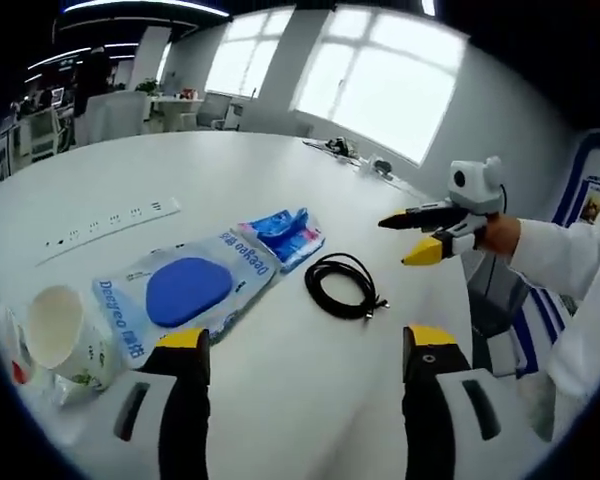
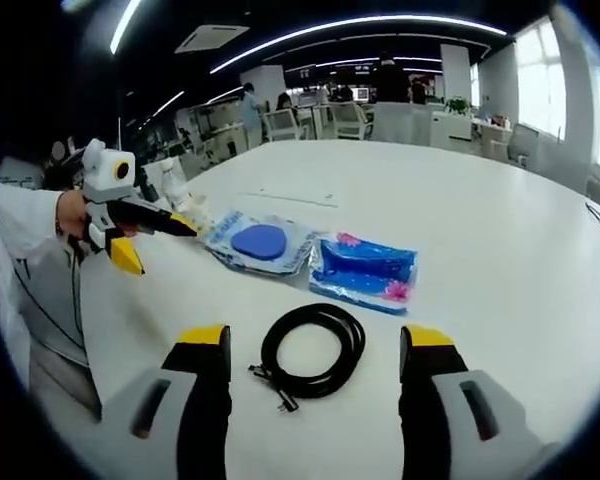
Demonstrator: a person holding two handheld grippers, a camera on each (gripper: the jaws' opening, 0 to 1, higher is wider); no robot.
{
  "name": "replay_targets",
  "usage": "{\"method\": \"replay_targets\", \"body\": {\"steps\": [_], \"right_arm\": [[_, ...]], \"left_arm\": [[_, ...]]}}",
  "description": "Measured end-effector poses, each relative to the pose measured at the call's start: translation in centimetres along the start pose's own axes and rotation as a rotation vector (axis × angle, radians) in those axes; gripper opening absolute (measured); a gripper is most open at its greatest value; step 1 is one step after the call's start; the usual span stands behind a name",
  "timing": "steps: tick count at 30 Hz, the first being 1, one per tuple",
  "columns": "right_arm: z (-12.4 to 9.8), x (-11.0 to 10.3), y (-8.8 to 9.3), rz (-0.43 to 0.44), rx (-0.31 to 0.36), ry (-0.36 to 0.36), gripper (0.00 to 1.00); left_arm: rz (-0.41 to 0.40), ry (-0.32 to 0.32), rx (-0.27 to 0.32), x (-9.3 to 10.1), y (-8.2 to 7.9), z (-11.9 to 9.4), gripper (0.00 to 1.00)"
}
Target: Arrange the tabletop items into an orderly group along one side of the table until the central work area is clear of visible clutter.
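The coiled black cable (image 2: 313,350) is seen flat on the white tabletop (image 2: 480,220), between the wide-spread right tongs (image 2: 317,352), its plug end pointing toward them; the left tongs (image 1: 307,350) are spread wide too.

My right gripper (image 2: 315,355) hangs with jaws apart over the white table (image 2: 460,210), the coiled black cable (image 2: 313,349) lying between them. Beyond it lie two blue packets (image 2: 363,270) side by side. My left gripper (image 2: 150,240) hovers at left.

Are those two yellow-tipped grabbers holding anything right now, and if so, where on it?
Nothing is held. The left hand-held gripper and the right hand-held gripper both stand open above the white table, the coiled black cable lying loose below the right one.
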State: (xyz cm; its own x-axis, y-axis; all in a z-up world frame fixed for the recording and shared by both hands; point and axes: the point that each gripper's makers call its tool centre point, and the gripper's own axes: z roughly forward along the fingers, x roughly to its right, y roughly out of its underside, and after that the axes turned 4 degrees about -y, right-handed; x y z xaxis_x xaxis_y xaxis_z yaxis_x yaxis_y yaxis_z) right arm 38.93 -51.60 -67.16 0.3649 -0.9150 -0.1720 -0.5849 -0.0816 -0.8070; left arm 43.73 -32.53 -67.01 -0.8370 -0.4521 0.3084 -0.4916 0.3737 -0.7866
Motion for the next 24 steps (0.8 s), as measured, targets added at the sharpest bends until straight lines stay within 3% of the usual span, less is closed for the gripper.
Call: {"method": "replay_targets", "body": {"steps": [24], "right_arm": [[-0.8, -2.4, 0.0, -0.039, 0.008, -0.052, 0.72]], "left_arm": [[-0.041, -0.108, 0.046, -3.9, 3.4, -9.2, 0.82]]}}
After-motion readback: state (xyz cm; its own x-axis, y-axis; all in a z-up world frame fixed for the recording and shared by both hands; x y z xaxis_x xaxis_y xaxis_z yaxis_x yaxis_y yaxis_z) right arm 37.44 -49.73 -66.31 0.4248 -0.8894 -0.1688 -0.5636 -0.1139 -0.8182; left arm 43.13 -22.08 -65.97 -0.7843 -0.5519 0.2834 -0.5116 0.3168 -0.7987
